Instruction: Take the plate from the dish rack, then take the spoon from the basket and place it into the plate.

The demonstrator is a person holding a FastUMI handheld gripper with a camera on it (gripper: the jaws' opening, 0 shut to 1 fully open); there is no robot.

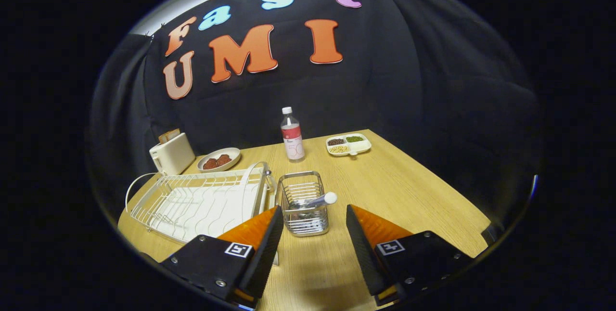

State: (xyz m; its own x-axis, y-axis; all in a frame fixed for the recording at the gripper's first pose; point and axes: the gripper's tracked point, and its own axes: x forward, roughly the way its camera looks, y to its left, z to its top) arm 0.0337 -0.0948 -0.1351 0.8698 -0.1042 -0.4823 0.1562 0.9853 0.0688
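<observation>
The gripper (313,222) hangs low over the table (409,195), fingers spread wide and empty, the wire basket (302,202) with the spoon (317,200) just ahead between them.

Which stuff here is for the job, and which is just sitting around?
For the job: white wire dish rack, silver wire basket, white-handled spoon, open gripper.

Sitting around: white toaster, clear plastic bottle, bowl of red food, white divided tray.

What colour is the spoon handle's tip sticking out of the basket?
White, on a silvery handle; spoon in the wire basket, gripper view, between the open hand-held gripper fingers.
</observation>
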